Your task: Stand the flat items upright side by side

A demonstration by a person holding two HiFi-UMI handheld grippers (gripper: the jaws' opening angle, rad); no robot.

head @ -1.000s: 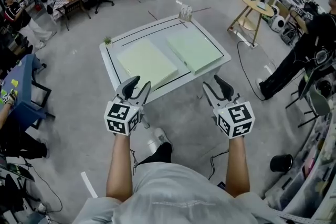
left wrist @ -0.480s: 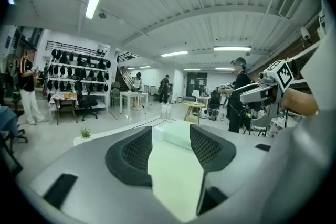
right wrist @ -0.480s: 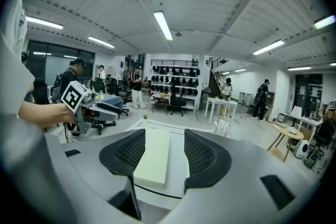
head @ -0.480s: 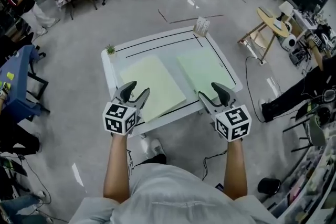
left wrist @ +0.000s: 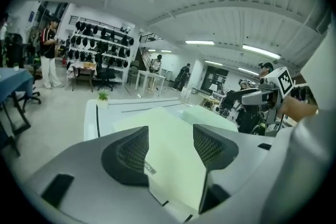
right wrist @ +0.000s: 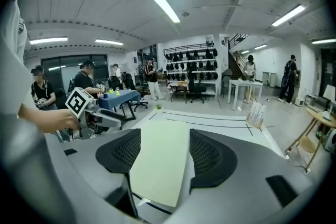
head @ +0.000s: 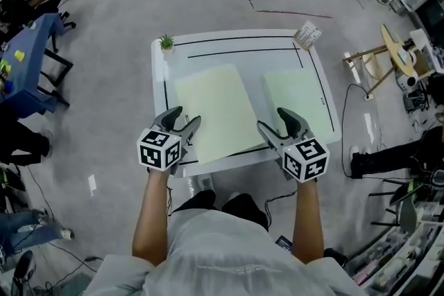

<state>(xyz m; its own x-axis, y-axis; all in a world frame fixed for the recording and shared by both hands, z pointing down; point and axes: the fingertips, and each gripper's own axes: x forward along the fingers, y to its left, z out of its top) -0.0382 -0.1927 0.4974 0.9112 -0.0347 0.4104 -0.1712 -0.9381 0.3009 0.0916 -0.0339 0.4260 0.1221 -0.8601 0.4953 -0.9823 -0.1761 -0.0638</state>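
Two pale green flat panels lie side by side on the white table (head: 158,90): the left panel (head: 211,111) and the right panel (head: 298,102). My left gripper (head: 183,120) hovers over the table's near edge at the left panel's near left corner. Its jaws are opening and hold nothing. My right gripper (head: 273,120) hovers at the near edge between the two panels, jaws also opening and empty. In the left gripper view, the left panel (left wrist: 168,134) shows between the jaws of the gripper (left wrist: 169,147). In the right gripper view, a panel (right wrist: 157,160) lies beyond the gripper (right wrist: 163,152).
A small potted plant (head: 166,44) stands at the table's far left corner, and a leaflet stand (head: 307,33) at the far right corner. Black tape lines frame the tabletop. A blue table (head: 28,66) stands to the left and a wooden stool (head: 388,55) to the right.
The table has come nearer, so both grippers have gone from over the floor to over its near edge. Both pairs of jaws stand wider apart.
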